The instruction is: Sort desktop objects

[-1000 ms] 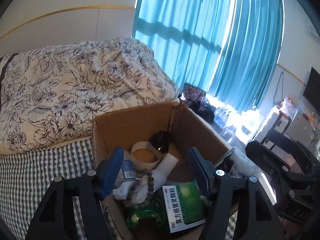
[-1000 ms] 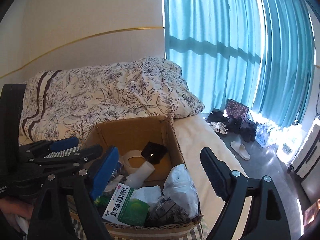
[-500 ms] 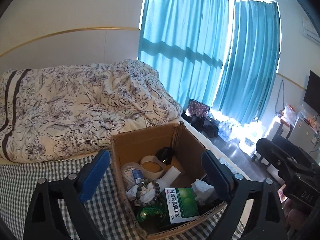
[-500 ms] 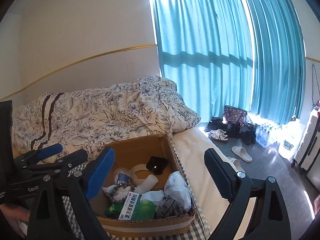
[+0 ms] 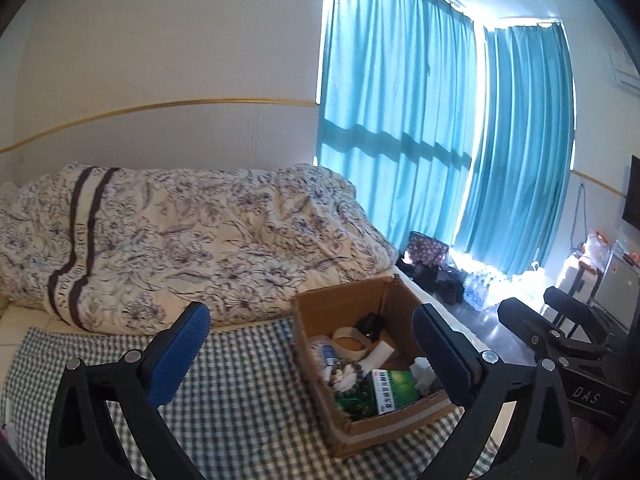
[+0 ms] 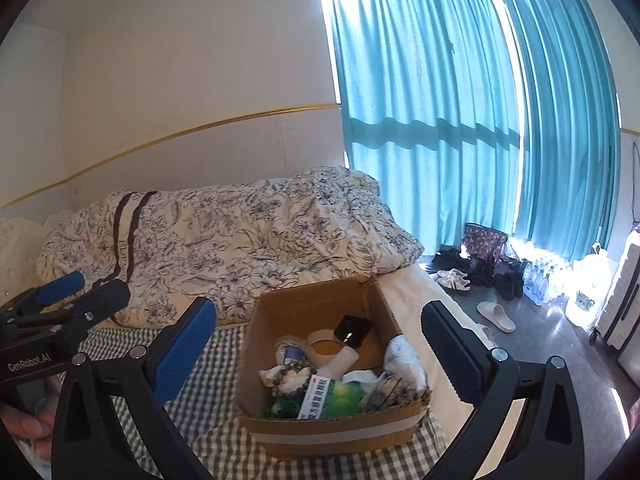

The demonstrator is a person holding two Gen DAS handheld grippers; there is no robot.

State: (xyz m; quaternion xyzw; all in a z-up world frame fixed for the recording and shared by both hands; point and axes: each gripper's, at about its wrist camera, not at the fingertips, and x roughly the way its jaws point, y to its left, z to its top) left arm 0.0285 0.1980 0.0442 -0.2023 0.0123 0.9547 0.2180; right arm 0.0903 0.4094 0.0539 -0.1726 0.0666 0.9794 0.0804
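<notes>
Cardboard box (image 6: 332, 434) sits near the checked cloth's (image 5: 240, 392) edge; both tongs (image 5: 310, 354) (image 6: 320, 354) gape empty above it.

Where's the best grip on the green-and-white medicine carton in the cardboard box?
Grip the green-and-white medicine carton across its two long edges, coming from above. It lies tilted, broad printed face up, against the near wall of the cardboard box, so the walls block a side approach. The string of brown beads crowds its left edge, so that jaw probably has little clearance.
</notes>
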